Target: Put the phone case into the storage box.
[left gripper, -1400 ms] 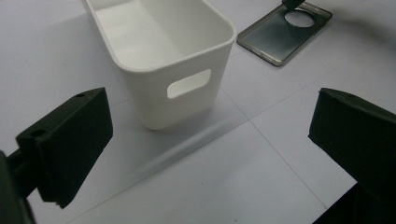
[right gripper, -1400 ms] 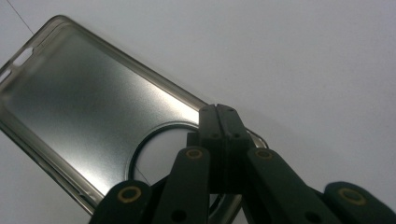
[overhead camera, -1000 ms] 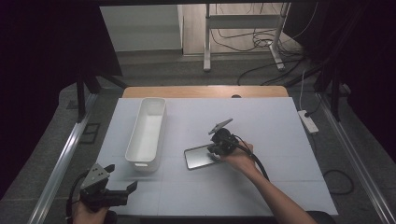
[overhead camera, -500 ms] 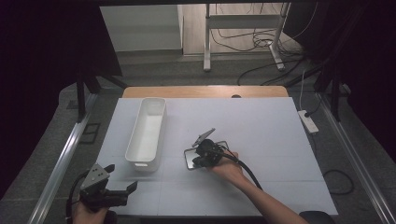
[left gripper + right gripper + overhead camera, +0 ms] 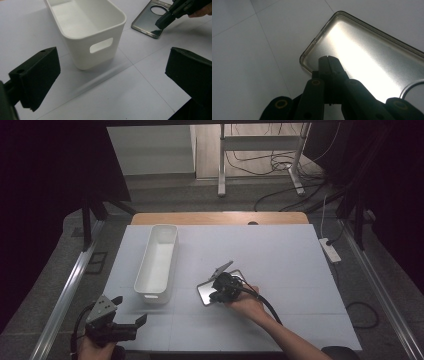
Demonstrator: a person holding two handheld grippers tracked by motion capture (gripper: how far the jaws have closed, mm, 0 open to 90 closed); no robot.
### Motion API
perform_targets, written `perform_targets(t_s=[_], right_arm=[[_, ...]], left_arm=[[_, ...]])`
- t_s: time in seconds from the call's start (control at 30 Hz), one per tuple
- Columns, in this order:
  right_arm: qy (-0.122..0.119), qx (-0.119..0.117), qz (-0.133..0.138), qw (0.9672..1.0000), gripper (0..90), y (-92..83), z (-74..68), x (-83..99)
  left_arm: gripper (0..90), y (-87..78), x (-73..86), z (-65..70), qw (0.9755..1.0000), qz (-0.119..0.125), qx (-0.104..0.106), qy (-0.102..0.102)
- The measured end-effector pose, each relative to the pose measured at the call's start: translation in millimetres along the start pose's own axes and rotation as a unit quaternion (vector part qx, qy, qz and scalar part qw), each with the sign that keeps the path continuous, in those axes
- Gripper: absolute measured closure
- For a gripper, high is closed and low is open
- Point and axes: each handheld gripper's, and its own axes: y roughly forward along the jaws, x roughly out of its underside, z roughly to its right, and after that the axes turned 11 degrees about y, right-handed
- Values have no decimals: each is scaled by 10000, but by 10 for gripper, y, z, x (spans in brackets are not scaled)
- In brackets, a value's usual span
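We see a long white plastic bin (image 5: 85,27) with a smooth, satin finish. The dark translucent phone case (image 5: 364,50) looks glossy and reflective. We note matt white sheeting on the bench (image 5: 280,250), with bare wood at its far edge.

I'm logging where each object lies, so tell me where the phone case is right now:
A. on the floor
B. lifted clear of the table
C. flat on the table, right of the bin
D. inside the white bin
C: the phone case lies flat on the table beside the white bin, with the right hand-held gripper, jaws closed, over it.
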Motion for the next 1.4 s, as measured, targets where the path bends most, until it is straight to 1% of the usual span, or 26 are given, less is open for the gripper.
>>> perform_targets(t_s=[0.13, 0.23, 0.3, 0.43, 0.53, 0.57, 0.63, 0.77, 0.8, 1.03, 1.17, 1.4], right_arm=[[-12, 35, -69, 10000, 897, -31, 15, 40], [64, 35, -119, 9999, 897, -56, 41, 85], [73, 95, -175, 9998, 897, -72, 60, 115], [146, 82, -180, 9997, 897, -99, 88, 163], [180, 79, -178, 9996, 897, -101, 82, 169], [151, 6, -180, 9997, 897, -92, 49, 169], [93, -43, -183, 9998, 897, -77, 14, 168], [48, -30, -235, 9997, 897, -74, -13, 177], [77, -28, -254, 9996, 897, -83, -13, 186], [144, 42, -275, 9995, 897, -176, 66, 295], [181, 144, -286, 9993, 897, -240, 119, 355], [322, 245, -295, 9987, 897, -343, 230, 456]], left_arm=[[4, 3, -3, 1, 10000, -16, -3, 7], [4, -1, 1, -1, 10000, 10, -5, -2], [4, 0, -1, 1, 10000, -3, -5, 9], [4, 9, -7, 5, 10000, -32, -3, 23], [4, 7, -7, 3, 10000, -23, -2, 16], [4, 9, -7, -3, 10000, -24, 4, 2], [4, 8, -6, -3, 10000, -21, 9, -4], [4, -1, -1, 1, 10000, 10, -8, 9], [4, 0, -2, 1, 10000, 6, -5, 12], [4, -1, -1, -3, 10000, 23, 16, -8], [4, 5, -4, -3, 10000, -3, 21, 1], [4, 6, -7, -1, 10000, -3, 21, 8]])
